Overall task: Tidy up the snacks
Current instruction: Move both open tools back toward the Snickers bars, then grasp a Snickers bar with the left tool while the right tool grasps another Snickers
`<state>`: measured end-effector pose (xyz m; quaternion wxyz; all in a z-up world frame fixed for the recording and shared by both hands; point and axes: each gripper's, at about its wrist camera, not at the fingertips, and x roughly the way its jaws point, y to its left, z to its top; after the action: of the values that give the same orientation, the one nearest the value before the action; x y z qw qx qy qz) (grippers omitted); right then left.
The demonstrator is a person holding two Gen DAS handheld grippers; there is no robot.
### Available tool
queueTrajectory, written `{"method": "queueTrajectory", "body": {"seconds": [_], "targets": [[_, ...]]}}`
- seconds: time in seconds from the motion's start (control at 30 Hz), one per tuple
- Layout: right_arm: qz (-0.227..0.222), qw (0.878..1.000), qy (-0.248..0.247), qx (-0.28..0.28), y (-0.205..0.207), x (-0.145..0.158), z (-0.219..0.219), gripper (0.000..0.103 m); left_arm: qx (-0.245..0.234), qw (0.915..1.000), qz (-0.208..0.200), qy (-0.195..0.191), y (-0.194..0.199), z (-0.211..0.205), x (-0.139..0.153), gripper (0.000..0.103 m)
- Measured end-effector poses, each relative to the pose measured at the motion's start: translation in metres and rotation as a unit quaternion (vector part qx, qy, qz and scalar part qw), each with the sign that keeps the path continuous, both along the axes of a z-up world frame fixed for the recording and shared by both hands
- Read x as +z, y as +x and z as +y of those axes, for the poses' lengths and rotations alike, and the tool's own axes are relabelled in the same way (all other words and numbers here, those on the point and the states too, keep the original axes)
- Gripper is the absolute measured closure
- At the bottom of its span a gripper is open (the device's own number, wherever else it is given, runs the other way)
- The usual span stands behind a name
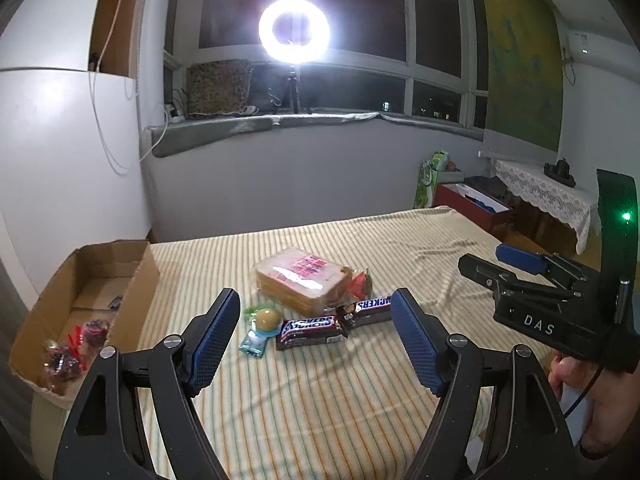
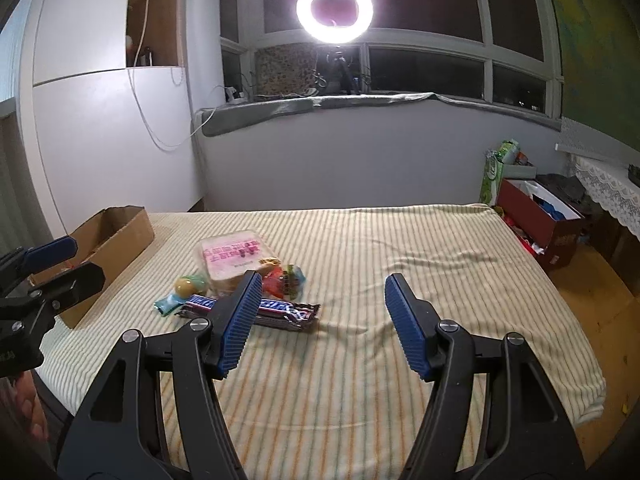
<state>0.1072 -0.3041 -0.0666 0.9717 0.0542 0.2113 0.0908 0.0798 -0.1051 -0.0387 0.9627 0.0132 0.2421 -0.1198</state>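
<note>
My left gripper (image 1: pixel 314 334) and right gripper (image 2: pixel 320 320) jaws both apart, empty; Snickers bars (image 1: pixel 310 330) frame center, cardboard box (image 1: pixel 136 280) lower left.

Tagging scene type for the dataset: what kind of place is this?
Most likely a home bedroom at night: a bed under a striped blanket, a dark bay window with a cushioned sill, a ring light, and a lace-draped side table.
</note>
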Motion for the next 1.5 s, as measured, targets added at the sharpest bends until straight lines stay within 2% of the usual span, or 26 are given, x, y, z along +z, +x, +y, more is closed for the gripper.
{"method": "queueTrajectory", "body": {"seconds": [0.2, 0.4, 0.47, 0.53, 0.63, 0.7, 0.77, 0.93, 1.03, 1.17, 1.3, 1.37, 1.43, 1.5], "targets": [[0.015, 1.0, -0.007, 0.005, 0.013, -0.013, 0.012, 0.034, 0.005, 1.0, 0.006, -0.004, 0.003, 0.003, -0.005, 0.025], [0.055, 0.998, -0.009, 0.01, 0.037, -0.047, 0.022, 0.034, 0.008, 0.9994, 0.032, -0.011, 0.026, 0.005, -0.027, 0.025], [0.075, 0.997, -0.011, 0.013, 0.044, -0.065, 0.027, 0.034, 0.005, 0.9984, 0.055, -0.012, 0.037, 0.003, -0.045, 0.025], [0.092, 0.996, -0.012, 0.015, 0.048, -0.079, 0.03, 0.034, -0.002, 0.9954, 0.095, -0.008, 0.049, -0.002, -0.07, 0.025], [0.105, 0.994, -0.015, 0.018, 0.048, -0.092, 0.034, 0.034, -0.007, 0.9897, 0.141, -0.024, 0.058, -0.003, -0.095, 0.025], [0.1, 0.995, -0.018, 0.017, 0.046, -0.092, 0.035, 0.034, -0.009, 0.9882, 0.151, -0.025, 0.058, -0.005, -0.104, 0.025], [0.103, 0.994, -0.017, 0.018, 0.047, -0.091, 0.035, 0.034, -0.011, 0.9898, 0.141, -0.014, 0.055, -0.009, -0.105, 0.025], [0.11, 0.993, -0.031, 0.03, 0.053, -0.084, 0.039, 0.034, -0.011, 0.9878, 0.153, -0.024, 0.059, -0.008, -0.102, 0.025], [0.119, 0.99, -0.057, 0.043, 0.065, -0.077, 0.043, 0.026, -0.015, 0.9851, 0.17, -0.016, 0.07, -0.011, -0.099, 0.025], [0.145, 0.983, -0.089, 0.076, 0.09, -0.076, 0.045, 0.023, -0.021, 0.9819, 0.188, -0.011, 0.086, -0.015, -0.097, 0.025], [0.164, 0.963, -0.142, 0.161, 0.117, -0.078, 0.059, 0.02, -0.035, 0.9791, 0.2, -0.014, 0.096, -0.016, -0.098, 0.022], [0.16, 0.959, -0.147, 0.184, 0.124, -0.076, 0.06, 0.02, -0.043, 0.9778, 0.205, -0.012, 0.103, -0.018, -0.097, 0.021], [0.159, 0.956, -0.136, 0.205, 0.13, -0.078, 0.062, 0.023, -0.049, 0.9769, 0.207, -0.017, 0.109, -0.018, -0.098, 0.021], [0.151, 0.955, -0.119, 0.226, 0.13, -0.078, 0.063, 0.043, -0.056, 0.9765, 0.206, -0.031, 0.113, -0.018, -0.099, 0.022]]}}
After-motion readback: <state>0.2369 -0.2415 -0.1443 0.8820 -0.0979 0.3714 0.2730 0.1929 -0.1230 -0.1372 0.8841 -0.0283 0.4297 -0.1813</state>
